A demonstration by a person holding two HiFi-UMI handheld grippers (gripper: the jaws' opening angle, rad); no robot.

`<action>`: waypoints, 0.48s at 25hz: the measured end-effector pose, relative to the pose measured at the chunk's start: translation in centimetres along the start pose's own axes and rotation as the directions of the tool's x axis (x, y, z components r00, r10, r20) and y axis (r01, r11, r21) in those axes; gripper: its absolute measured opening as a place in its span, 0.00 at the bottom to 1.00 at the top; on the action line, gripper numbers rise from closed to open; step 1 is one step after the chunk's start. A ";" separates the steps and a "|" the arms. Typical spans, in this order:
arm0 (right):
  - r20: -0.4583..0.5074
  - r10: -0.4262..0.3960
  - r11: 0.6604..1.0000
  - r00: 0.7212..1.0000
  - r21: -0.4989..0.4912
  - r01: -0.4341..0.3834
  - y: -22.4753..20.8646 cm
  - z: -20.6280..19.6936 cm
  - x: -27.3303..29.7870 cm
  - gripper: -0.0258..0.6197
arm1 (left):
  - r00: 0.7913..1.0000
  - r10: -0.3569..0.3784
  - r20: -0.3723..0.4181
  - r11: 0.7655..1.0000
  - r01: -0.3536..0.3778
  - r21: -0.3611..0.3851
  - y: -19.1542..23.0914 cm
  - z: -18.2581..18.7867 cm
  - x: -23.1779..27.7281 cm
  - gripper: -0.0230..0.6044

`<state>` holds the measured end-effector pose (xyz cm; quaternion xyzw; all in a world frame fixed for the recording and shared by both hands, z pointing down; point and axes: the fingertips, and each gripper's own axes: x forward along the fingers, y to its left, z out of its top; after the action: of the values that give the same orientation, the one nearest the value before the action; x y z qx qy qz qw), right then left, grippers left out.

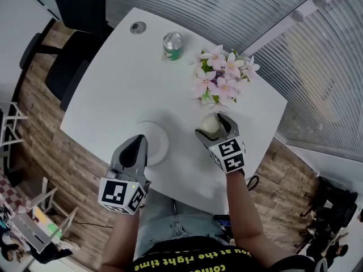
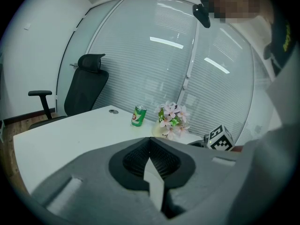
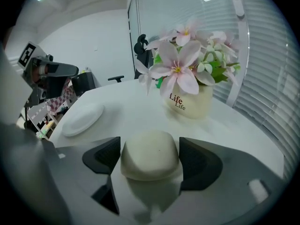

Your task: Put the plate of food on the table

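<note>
White surface (image 1: 122,81) is bearing the plate (image 1: 159,136), left claw (image 1: 138,143) pinching its rim, right claw (image 1: 213,125) gaping around a bun (image 3: 150,154).

The left gripper (image 1: 138,141), near left, clamps the plate (image 1: 160,132) by its rim. The right gripper (image 1: 213,127) tilts down, jaws wide around a bun (image 3: 150,154).

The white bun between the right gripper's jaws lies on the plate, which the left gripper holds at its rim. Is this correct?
Not quite. The bun lies on the bare table, apart from the plate; the right gripper view shows this. It is between the right gripper's jaws, and the left gripper holds the plate's rim.
</note>
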<state>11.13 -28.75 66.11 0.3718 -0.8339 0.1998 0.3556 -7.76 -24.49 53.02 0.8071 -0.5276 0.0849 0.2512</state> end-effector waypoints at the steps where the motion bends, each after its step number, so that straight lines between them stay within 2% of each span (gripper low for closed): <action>1: -0.008 0.003 1.000 1.000 0.000 -0.003 -0.1 -0.2 0.1 0.65 | 1.000 0.000 -0.001 1.000 0.000 0.002 0.1 0.0 0.0 0.04; 12: -0.020 -0.009 1.000 1.000 0.013 0.010 -0.3 -0.7 0.4 0.65 | 0.999 0.035 0.011 0.999 -0.035 -0.008 1.5 0.1 -0.9 0.04</action>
<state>11.51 -28.69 66.87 0.3761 -0.8272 0.2074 0.3623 -9.47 -24.24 53.03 0.7970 -0.5434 0.0828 0.2501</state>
